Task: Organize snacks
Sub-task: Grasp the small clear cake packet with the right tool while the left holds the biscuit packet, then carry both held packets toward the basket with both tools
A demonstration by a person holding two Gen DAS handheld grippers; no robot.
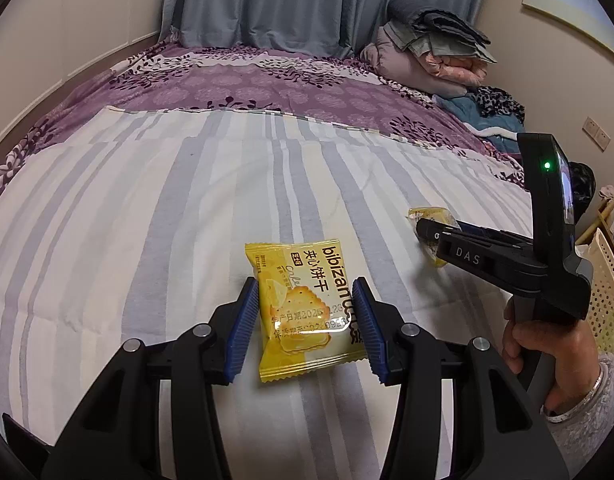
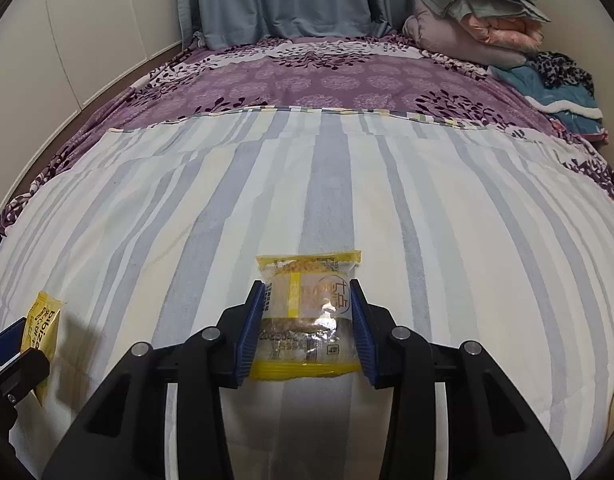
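A yellow biscuit packet (image 1: 303,308) printed "bibizan" lies on the striped bed sheet (image 1: 147,220). My left gripper (image 1: 306,284) is shut on it, one blue pad against each long side. Further right, my right gripper (image 1: 427,229) reaches down onto a second snack. In the right wrist view that snack is a clear pastry packet with yellow ends (image 2: 307,312). The right gripper (image 2: 307,285) is shut on it, both blue pads pressing its sides while it rests on the sheet. The biscuit packet (image 2: 43,332) and a left fingertip (image 2: 5,340) show at that view's left edge.
A hand (image 1: 547,344) in a pale fuzzy sleeve grips the right tool's handle. A cream perforated basket (image 1: 611,300) stands off the bed's right side. Beyond the sheet lie a purple floral blanket (image 2: 307,76) and a pile of folded quilts (image 2: 479,28) before blue-grey curtains.
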